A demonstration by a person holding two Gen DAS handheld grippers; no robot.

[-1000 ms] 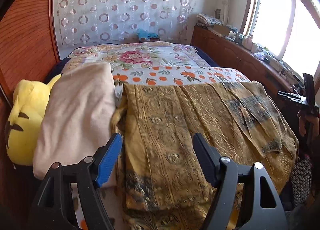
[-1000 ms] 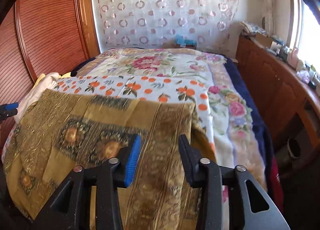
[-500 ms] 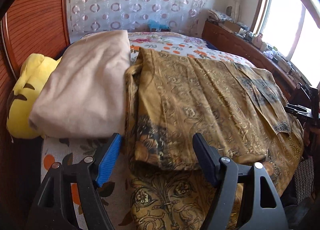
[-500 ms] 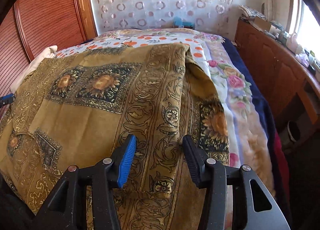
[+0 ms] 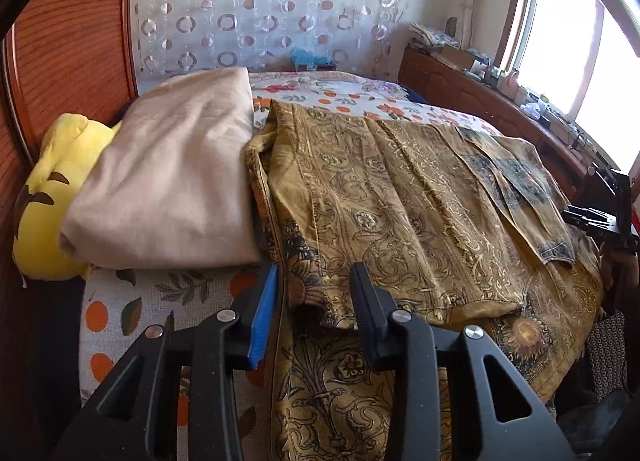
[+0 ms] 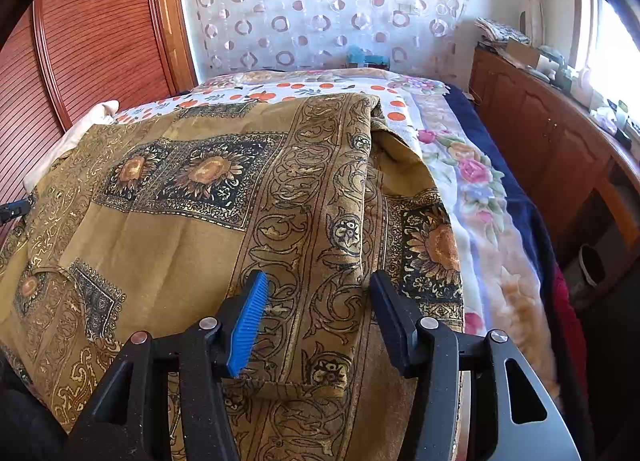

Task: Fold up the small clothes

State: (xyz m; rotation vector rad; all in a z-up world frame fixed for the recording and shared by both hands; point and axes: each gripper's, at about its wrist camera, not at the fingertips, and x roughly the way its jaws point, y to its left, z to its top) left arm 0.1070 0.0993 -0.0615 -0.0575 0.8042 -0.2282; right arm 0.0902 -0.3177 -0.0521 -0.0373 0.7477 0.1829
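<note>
A mustard-gold patterned garment (image 5: 400, 213) lies spread on the bed, its far part folded over toward me; it also fills the right wrist view (image 6: 240, 201). My left gripper (image 5: 314, 301) is open, its jaws on either side of the folded layer's near left corner, not closed on it. My right gripper (image 6: 316, 309) is open, its jaws astride the folded layer's ornate border strip near the garment's right side. The right gripper's tool shows at the right edge of the left wrist view (image 5: 608, 213).
A folded beige blanket (image 5: 172, 173) and a yellow plush toy (image 5: 48, 197) lie left of the garment. The floral bedspread (image 6: 472, 181) extends right. A wooden cabinet (image 6: 552, 133) runs along the right wall under the window. A wooden panel (image 6: 80, 41) stands at left.
Both grippers have dropped low and close to the garment. The left gripper's jaws have narrowed around the folded corner; the right gripper's jaws have widened. The far part now lies folded forward.
</note>
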